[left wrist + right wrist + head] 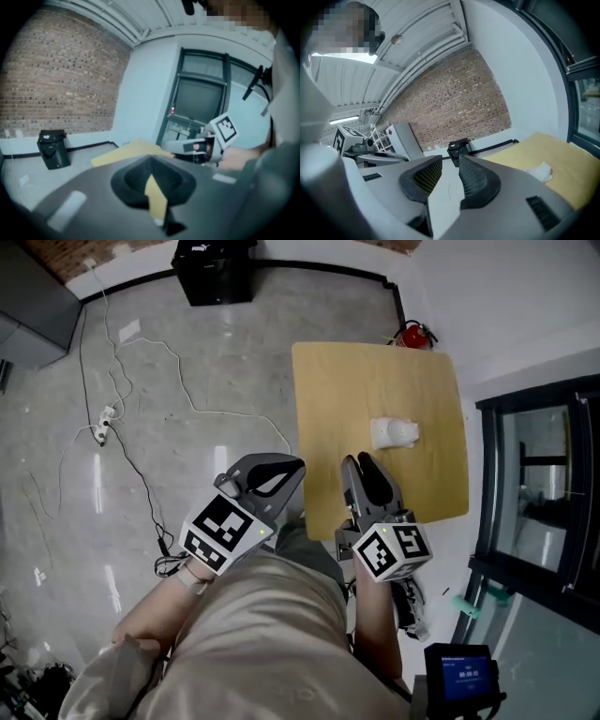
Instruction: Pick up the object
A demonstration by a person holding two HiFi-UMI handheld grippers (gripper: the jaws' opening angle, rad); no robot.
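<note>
Left tool (pixel 292 468) and right tool (pixel 360 463) closed — white object (pixel 394 433) on table (pixel 356 381).

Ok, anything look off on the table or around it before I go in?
Nothing looks spilled or damaged. The white object lies alone on the wooden table. The only untidy bit is the loose cables trailing across the floor left of the table.

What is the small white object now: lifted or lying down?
Lying: the small white lumpy object rests on the square light-wood table, with nothing gripping it.
</note>
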